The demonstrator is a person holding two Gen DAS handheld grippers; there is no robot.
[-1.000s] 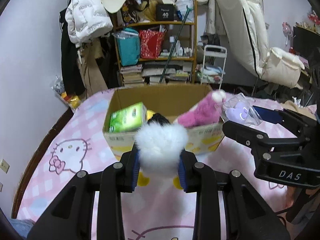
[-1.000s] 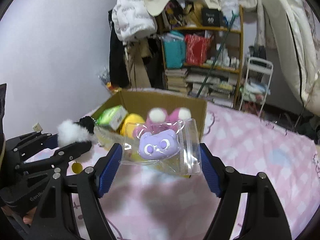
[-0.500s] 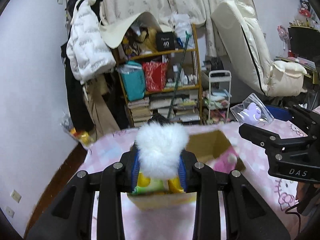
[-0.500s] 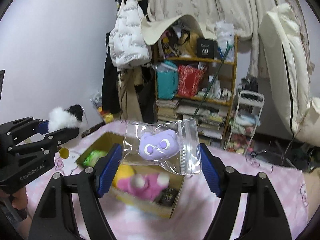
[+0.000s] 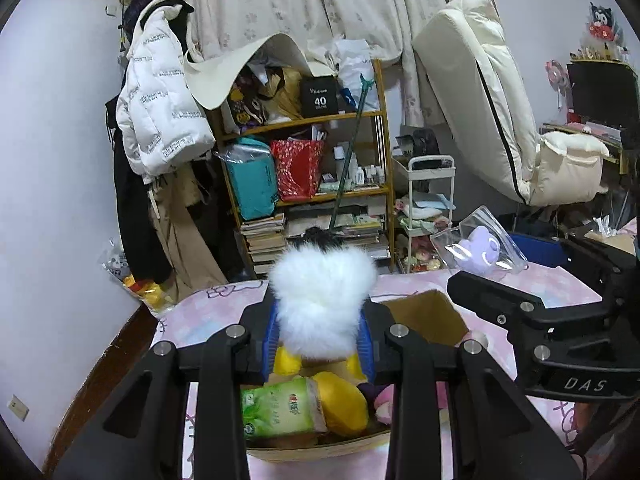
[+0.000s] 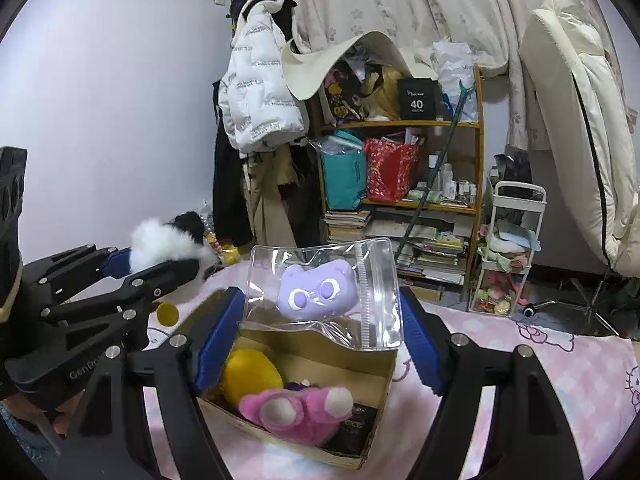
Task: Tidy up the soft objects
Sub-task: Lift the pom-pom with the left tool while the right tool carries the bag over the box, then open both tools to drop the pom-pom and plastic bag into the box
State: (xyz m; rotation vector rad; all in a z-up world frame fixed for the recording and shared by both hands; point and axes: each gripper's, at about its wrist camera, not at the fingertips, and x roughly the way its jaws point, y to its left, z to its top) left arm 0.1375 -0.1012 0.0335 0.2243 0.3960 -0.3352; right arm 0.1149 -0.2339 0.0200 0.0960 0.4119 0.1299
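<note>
Over the box (image 6: 362,364): we hold both toys up.
Left gripper (image 5: 322,330): clamped tight on our white plush (image 5: 322,304).
Right gripper (image 6: 322,334): spread wide, gripping our clear bag (image 6: 324,292).

The cardboard box (image 6: 362,376) stands open-topped on the pink bed cover (image 6: 560,364); access from above is unobstructed. Its near half is occupied by a yellow plush (image 6: 250,376), a pink plush (image 6: 298,408) and a green tissue pack (image 5: 280,408). Bare floor shows in the far right part of the box. The left gripper (image 5: 320,336), clamped on a white fluffy toy (image 5: 322,300), and the right gripper (image 6: 320,332), holding a clear bag (image 6: 324,292), hang above the box side by side, each limiting the other's sideways travel. The bed cover to the right of the box lies free. Beyond the far edge of the bed stands a loaded shelf (image 6: 400,184).
</note>
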